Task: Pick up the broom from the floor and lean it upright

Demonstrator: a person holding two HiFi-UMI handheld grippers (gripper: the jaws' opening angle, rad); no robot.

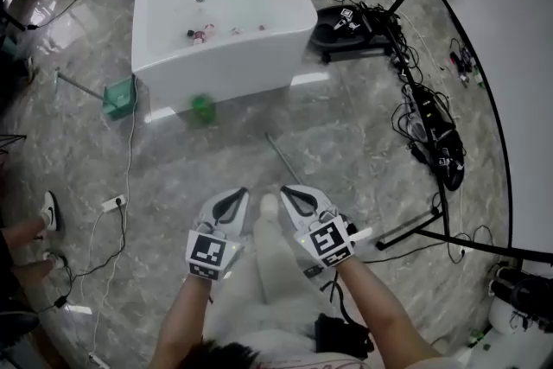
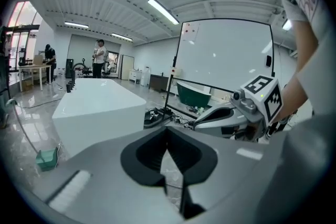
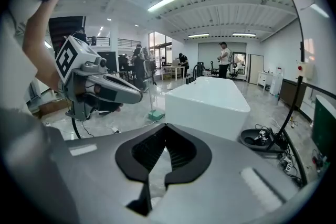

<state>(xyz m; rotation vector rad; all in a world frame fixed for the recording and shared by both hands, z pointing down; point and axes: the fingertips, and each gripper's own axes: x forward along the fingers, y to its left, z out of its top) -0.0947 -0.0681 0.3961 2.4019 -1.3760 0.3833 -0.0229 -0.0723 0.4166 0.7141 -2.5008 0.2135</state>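
Head view: thin broom handle lies just in front of white block. Likely light, stiff, rolls easily; grab mid-shaft. Left gripper and right gripper both closed, empty.

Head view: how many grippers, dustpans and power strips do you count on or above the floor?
Grippers: 2, the left gripper and the right gripper
Green dustpan: 1
Power strip: 1
Total: 4
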